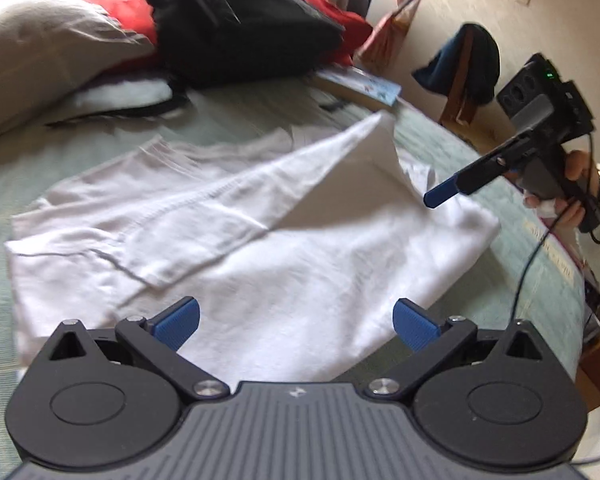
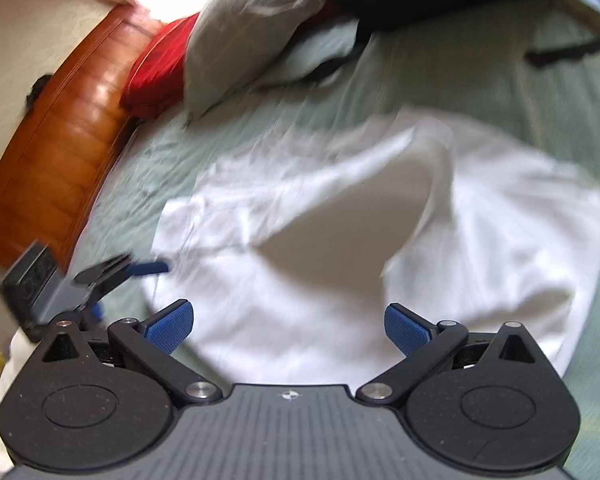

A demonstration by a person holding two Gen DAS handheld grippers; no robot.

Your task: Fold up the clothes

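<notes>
- Folding's partway, I'd guess: the white shirt [image 1: 228, 216] lies mid-frame on the green bedsheet [image 1: 100, 140], one flap peaked up and not lying flat.
- Left gripper [image 1: 296, 322], bottom centre, is spread wide with nothing in it.
- Right gripper [image 2: 288, 326] is the same in its own view, wide and empty.
- Risk: that flap could flop back or crease if pressed carelessly.
- Only container: a black backpack [image 1: 236, 20], upper centre; can't tell what's inside.
</notes>
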